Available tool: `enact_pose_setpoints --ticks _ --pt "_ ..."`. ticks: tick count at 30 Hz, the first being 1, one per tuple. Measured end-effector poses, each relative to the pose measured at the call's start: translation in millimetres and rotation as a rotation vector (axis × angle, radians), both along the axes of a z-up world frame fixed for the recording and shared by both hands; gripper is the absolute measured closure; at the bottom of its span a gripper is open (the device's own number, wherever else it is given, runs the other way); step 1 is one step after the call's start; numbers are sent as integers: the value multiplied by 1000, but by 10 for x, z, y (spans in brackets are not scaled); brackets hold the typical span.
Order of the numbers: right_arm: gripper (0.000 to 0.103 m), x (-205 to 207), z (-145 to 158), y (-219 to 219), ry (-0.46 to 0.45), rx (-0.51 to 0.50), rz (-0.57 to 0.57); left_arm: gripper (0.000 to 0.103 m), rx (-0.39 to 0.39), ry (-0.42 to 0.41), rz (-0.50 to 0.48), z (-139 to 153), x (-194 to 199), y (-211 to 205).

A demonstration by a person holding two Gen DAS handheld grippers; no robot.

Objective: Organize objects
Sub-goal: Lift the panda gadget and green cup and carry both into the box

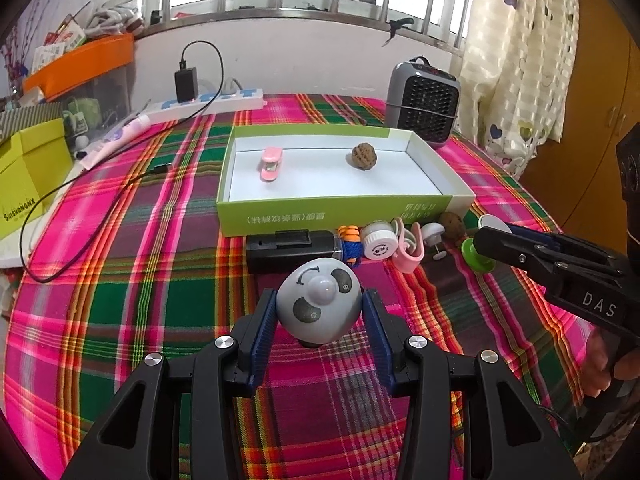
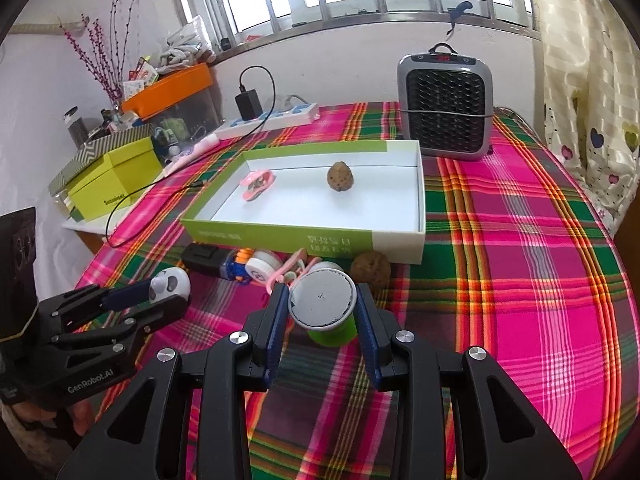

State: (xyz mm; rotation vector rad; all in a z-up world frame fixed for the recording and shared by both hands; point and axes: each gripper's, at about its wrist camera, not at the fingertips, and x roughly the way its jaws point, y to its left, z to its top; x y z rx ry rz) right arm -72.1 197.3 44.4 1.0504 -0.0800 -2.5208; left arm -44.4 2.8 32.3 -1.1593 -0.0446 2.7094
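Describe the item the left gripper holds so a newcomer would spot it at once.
Start at the green tray on the plaid cloth; nearer the camera, the left gripper is shut on a grey egg-shaped panda toy. Only it has black eye patches and a curved arrow.

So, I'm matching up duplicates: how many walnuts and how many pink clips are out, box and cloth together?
Walnuts: 2, one in the box, one on the cloth.
Pink clips: 2, one in the box, one on the cloth.
Total: 4

Black tongs (image 1: 320, 312), blue ribbed pads (image 1: 262, 344)
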Motion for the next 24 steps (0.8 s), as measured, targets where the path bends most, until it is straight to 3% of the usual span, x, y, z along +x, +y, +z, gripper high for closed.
enact_pose_setpoints --ticks 24 --pt "69 -165 210 -26 23 -25 13 62 11 35 -10 212 -169 36"
